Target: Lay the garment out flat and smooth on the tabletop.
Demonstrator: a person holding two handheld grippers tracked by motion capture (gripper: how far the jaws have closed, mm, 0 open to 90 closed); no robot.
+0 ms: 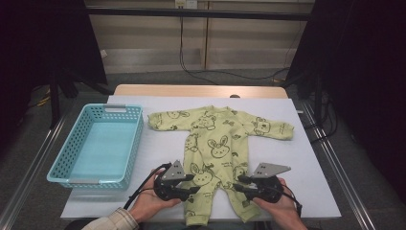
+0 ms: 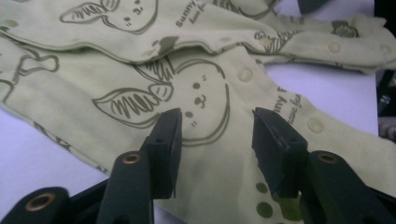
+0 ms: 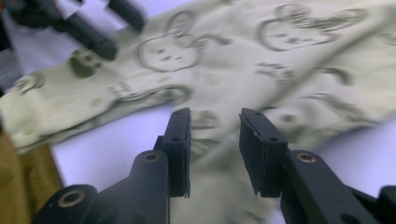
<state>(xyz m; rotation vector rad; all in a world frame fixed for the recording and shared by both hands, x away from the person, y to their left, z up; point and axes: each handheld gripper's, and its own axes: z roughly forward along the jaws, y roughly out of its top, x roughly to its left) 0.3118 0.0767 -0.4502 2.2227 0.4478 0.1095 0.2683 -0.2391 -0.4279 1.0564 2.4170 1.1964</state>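
Yellow-green romper point(image 1: 218, 143) lies flat at centre frame on the white tabletop point(image 1: 306, 163), legs toward the bottom edge. Left claw point(image 1: 191, 184) and right claw point(image 1: 241, 183) hover spread over the two legs, pinching nothing. Best to grab each leg near its cuff, taking both layers, then fold upward evenly.

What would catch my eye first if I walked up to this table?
Likely the pale green baby romper printed with bunnies, spread flat on the white table cover. Beside it, to the left, stands a turquoise plastic basket. At the near edge, two hand-held black grippers, left and right, point at the romper's legs.
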